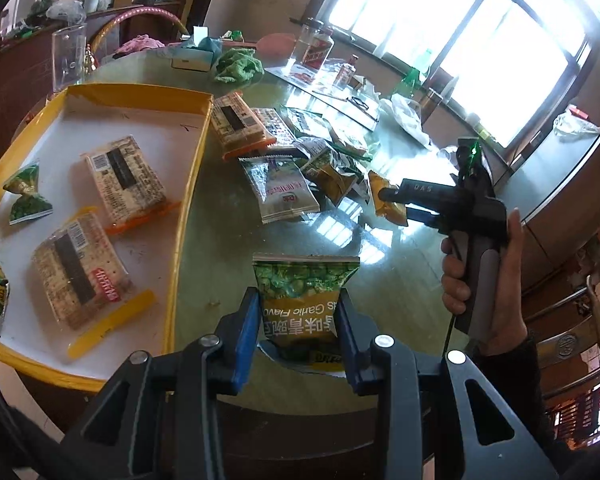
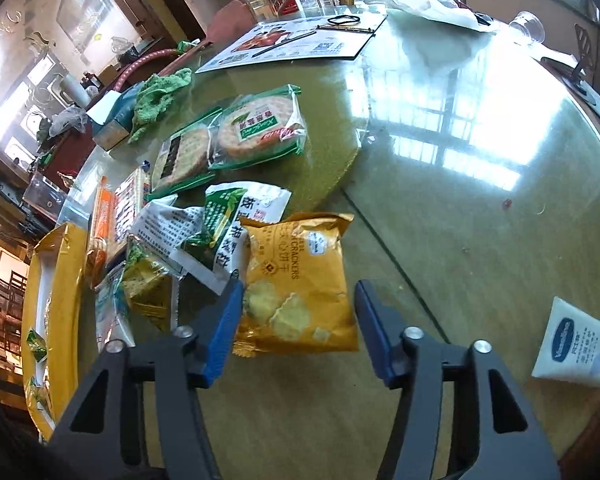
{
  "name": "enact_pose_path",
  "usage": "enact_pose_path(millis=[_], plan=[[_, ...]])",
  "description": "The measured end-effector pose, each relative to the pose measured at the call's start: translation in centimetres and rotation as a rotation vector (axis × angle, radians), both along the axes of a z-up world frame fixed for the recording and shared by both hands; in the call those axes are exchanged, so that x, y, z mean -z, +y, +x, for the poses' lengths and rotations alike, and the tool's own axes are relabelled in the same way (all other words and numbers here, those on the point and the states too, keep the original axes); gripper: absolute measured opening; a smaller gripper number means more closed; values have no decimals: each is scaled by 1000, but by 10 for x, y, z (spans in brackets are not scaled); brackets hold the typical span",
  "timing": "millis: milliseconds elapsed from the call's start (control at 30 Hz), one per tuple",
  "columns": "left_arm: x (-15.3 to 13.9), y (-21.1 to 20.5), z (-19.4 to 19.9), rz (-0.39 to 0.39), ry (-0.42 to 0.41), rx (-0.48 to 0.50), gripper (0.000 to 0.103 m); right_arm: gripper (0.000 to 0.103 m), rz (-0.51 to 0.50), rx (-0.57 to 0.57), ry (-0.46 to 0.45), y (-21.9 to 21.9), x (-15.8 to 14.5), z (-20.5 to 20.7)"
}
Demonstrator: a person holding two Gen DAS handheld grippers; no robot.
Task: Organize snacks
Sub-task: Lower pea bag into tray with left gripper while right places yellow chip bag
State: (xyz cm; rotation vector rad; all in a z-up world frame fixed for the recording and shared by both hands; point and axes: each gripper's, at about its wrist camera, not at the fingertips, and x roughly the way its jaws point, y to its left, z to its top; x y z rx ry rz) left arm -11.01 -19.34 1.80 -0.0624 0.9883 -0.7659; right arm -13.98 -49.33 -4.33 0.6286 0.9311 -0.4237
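Observation:
My left gripper (image 1: 299, 312) is shut on a green garlic pea packet (image 1: 305, 300) and holds it above the glass table, just right of the yellow tray (image 1: 184, 184). The tray holds two cracker packets (image 1: 126, 178) and small green pea packets (image 1: 26, 198). My right gripper (image 2: 298, 316) is open, its blue fingers on either side of a yellow cracker packet (image 2: 296, 284) that lies on the table. It also shows in the left wrist view (image 1: 396, 204) at the pile's right edge. A pile of snack packets (image 1: 296, 160) lies beyond the tray.
A green cloth (image 1: 238, 65), tissue box (image 1: 196, 54), glass jar (image 1: 314, 50), bottles and a placemat (image 2: 300, 46) stand at the table's far side. A white Vaseline tube (image 2: 576, 354) lies at the right. A tall clear glass (image 1: 68, 58) stands behind the tray.

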Motion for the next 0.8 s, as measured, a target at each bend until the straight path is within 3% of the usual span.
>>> enact_pose_path(millis=[167,367,433,667,800], plan=[[-9,16,3,-36,-5,-31,36,47,-10,-5,0,4,-2,-2],[-18,32,9,-68,-12,-70,36,45,-6,-6,-17,10,-1,-11],[-20,35,10,-76,-14,-76,36,45,25,9,-59,11,-4,-22],[-25,46,13,-102,-12,-102,36,45,37,2,-177,26,-34,-45],[-37,61,11,-118,-27,-139,36,45,29,-66,-240,53,-65,-48]])
